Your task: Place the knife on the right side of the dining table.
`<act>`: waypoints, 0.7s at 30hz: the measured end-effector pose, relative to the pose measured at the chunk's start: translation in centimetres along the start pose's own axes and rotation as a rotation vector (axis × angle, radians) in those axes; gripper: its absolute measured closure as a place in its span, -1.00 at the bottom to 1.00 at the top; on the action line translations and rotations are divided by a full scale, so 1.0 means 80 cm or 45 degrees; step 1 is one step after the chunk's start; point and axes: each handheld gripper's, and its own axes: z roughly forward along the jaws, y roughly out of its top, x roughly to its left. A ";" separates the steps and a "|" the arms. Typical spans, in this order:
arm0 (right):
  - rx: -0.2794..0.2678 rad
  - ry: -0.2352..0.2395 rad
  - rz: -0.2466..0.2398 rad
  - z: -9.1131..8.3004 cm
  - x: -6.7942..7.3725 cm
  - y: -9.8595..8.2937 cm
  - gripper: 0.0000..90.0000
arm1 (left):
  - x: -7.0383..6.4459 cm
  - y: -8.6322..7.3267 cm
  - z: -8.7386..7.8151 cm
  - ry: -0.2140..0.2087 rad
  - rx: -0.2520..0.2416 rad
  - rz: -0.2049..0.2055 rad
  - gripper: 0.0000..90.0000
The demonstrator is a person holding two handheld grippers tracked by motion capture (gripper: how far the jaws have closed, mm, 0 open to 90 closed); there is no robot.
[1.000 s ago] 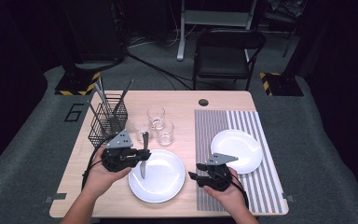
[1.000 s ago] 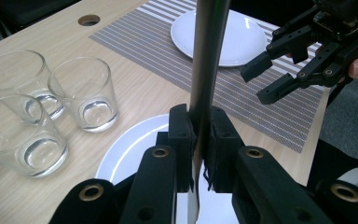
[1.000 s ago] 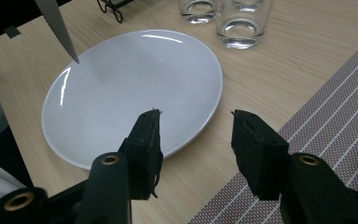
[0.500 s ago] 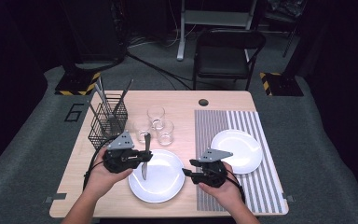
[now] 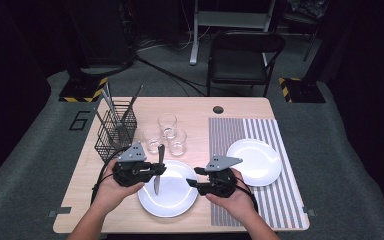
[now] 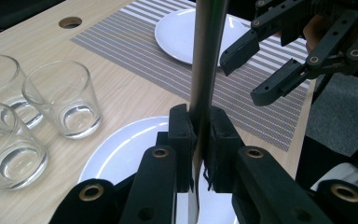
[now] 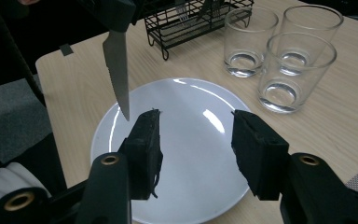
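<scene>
Knife (image 5: 157,170) clamped in left hand-held gripper (image 5: 150,170), handle end cut off, right hand-held gripper (image 7: 196,149) spread wide.

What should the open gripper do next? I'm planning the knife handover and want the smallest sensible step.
Probably ease the right gripper toward the knife and close on its blade end. The left gripper holds the knife above the plate, and the right jaws stand open nearby.

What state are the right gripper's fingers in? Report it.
Open: the right gripper shows a wide gap between its fingers, nothing held, above the plate.
</scene>
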 end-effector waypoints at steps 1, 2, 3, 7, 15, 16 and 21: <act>0.004 0.005 0.006 0.000 0.000 0.002 0.16 | 0.000 0.000 0.000 0.000 0.000 0.000 0.82; 0.004 0.009 -0.002 0.000 0.000 0.004 0.18 | 0.000 0.000 0.000 -0.004 0.003 0.002 0.82; 0.004 0.009 -0.002 0.000 0.000 0.004 0.18 | -0.001 0.000 0.000 -0.001 0.003 0.002 0.82; -0.004 0.035 -0.021 0.000 0.003 0.014 0.25 | -0.001 0.001 0.000 -0.007 0.007 0.013 0.82; -0.014 0.076 -0.044 0.001 0.005 0.030 0.30 | -0.003 0.001 0.001 -0.015 0.002 0.013 0.83; -0.021 0.082 -0.047 0.001 0.005 0.032 0.30 | -0.003 0.001 0.002 -0.019 0.002 0.014 0.83; -0.045 0.123 -0.049 0.000 0.005 0.041 0.33 | -0.005 0.001 0.004 -0.030 0.016 0.029 0.83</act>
